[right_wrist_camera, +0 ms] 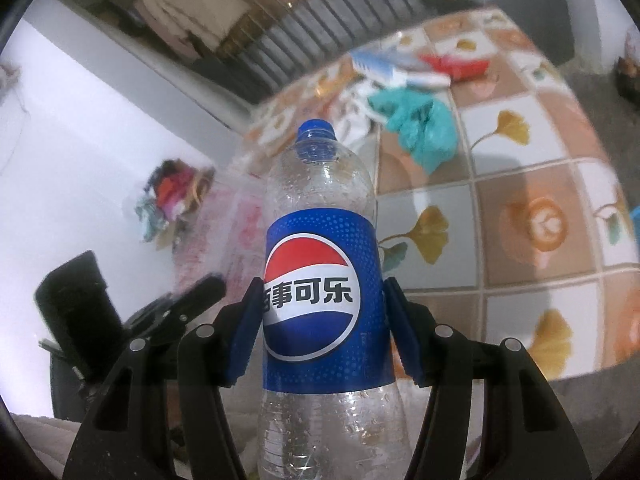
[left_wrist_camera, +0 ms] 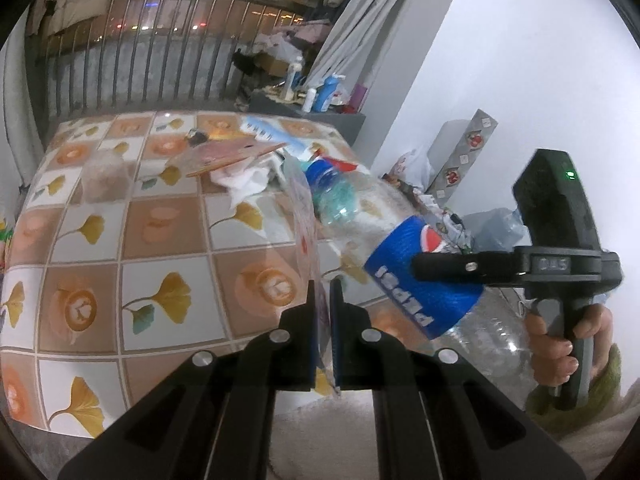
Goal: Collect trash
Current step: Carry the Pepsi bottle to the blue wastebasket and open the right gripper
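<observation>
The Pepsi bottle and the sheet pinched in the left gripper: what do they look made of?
Pepsi bottle: clear, glossy thin plastic, see-through with droplets inside, wrapped in a printed blue film label, with a blue plastic cap.
Sheet: looks like thin transparent plastic film, perhaps a bag; the tablecloth shows through it, and faint pink print is visible.

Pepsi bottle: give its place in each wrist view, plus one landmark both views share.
Left wrist view: Pepsi bottle right of centre, lying aslant, cap up-left, clamped by the right tongs.
Right wrist view: bottle centre, upright, cap on top.
Shared landmark: ginkgo-leaf tablecloth.
</observation>
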A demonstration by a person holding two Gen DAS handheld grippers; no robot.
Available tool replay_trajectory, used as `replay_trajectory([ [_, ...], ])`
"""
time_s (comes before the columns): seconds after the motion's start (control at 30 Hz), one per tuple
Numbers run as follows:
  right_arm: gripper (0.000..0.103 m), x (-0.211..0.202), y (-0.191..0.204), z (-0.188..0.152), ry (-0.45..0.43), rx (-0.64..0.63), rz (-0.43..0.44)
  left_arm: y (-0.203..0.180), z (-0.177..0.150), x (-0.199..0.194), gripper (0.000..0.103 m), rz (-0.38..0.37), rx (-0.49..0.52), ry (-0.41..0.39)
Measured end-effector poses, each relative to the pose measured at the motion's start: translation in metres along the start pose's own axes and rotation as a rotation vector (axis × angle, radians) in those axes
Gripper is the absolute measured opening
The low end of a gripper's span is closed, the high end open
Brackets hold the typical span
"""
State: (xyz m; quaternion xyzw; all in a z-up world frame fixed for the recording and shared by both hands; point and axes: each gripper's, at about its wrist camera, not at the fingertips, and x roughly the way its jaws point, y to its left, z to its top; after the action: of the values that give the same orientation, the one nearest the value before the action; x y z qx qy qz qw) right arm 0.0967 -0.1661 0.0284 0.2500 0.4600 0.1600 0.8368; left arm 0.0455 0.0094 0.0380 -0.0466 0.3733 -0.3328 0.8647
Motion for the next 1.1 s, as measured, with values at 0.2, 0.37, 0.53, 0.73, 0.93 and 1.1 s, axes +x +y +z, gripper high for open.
replay_trajectory([
  [0.2,0.056,-0.071,-0.014,-0.018,-0.159,0.033,-0.003,-0.037,0.009,-0.006,0.005,-0.062,0.049,0.003],
  [0.37,0.056,-0.126,-0.049,-0.041,-0.302,0.146,-0.048,-0.087,0.03,0.006,0.005,-0.165,0.136,0.009],
  [0.53,0.056,-0.181,-0.106,-0.071,-0.442,0.307,-0.146,-0.143,0.059,0.045,0.005,-0.312,0.192,0.089],
  [0.73,0.056,-0.216,-0.178,-0.112,-0.549,0.524,-0.238,-0.227,0.081,0.126,0.005,-0.361,0.282,0.237],
  [0.93,0.056,-0.189,-0.259,-0.138,-0.533,0.777,-0.185,-0.294,0.067,0.238,0.005,-0.343,0.36,0.468],
  [1.1,0.056,-0.167,-0.326,-0.148,-0.511,0.975,-0.062,-0.339,0.048,0.336,0.005,-0.267,0.442,0.613],
])
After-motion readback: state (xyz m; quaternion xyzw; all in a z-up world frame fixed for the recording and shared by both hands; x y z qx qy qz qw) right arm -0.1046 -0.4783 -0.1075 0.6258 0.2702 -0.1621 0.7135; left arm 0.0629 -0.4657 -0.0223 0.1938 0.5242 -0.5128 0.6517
